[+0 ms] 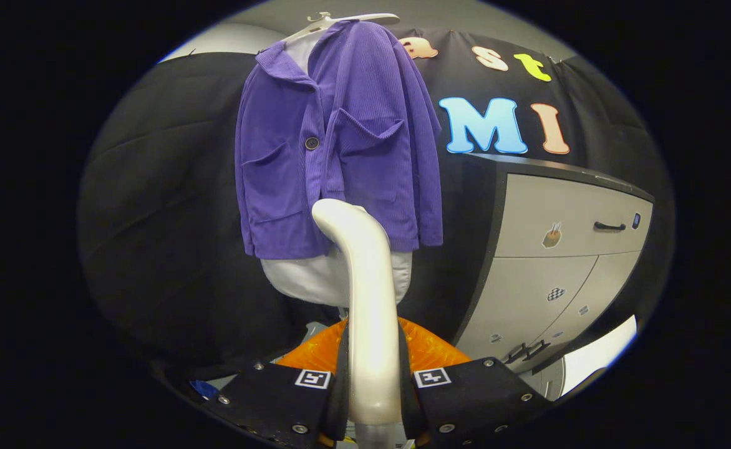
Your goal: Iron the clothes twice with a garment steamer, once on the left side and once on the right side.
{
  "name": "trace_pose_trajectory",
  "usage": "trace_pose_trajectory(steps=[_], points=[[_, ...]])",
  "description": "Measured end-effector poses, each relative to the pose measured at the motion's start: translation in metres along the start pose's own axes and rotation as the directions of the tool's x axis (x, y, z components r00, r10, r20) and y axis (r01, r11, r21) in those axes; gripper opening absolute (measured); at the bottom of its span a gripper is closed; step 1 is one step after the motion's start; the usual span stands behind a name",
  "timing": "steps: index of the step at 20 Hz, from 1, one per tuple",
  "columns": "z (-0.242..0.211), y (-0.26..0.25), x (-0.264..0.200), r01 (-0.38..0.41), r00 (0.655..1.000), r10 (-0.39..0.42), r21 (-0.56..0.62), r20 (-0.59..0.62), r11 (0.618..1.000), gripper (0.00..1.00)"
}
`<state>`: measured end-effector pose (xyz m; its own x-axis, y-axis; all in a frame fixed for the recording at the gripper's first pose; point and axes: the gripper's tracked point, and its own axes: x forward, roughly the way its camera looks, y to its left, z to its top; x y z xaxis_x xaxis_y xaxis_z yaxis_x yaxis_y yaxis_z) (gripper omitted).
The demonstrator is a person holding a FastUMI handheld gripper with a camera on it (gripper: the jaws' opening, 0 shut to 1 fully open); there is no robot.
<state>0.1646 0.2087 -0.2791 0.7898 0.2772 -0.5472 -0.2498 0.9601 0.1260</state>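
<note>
Hand-held gripper (373, 390) clamped on the garment steamer (365, 293) handle; steamer's long axis points ahead at the purple jacket (340, 156) hanging upright on its hanger (340, 20), just beyond the head.

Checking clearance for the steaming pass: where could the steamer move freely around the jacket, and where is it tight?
The hand-held gripper is shut on the steamer handle. Free room lies left of the purple jacket, against bare black cloth wall. Right of the jacket it narrows toward the grey cabinet. Below, the orange base crowds the space.
</note>
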Motion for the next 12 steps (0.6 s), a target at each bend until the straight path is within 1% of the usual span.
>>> trace_pose_trajectory(steps=[2, 5, 8, 12], points=[[-0.003, 0.001, -0.006, -0.004, 1.0, 0.004, -0.011, -0.004, 1.0, 0.34], [0.021, 0.003, -0.028, -0.021, 0.999, 0.022, -0.011, 0.04, 1.0, 0.34], [0.071, 0.004, -0.048, -0.038, 0.991, 0.039, -0.009, 0.131, 0.999, 0.34], [0.143, 0.015, -0.071, -0.062, 0.965, 0.071, -0.045, 0.253, 0.997, 0.34]])
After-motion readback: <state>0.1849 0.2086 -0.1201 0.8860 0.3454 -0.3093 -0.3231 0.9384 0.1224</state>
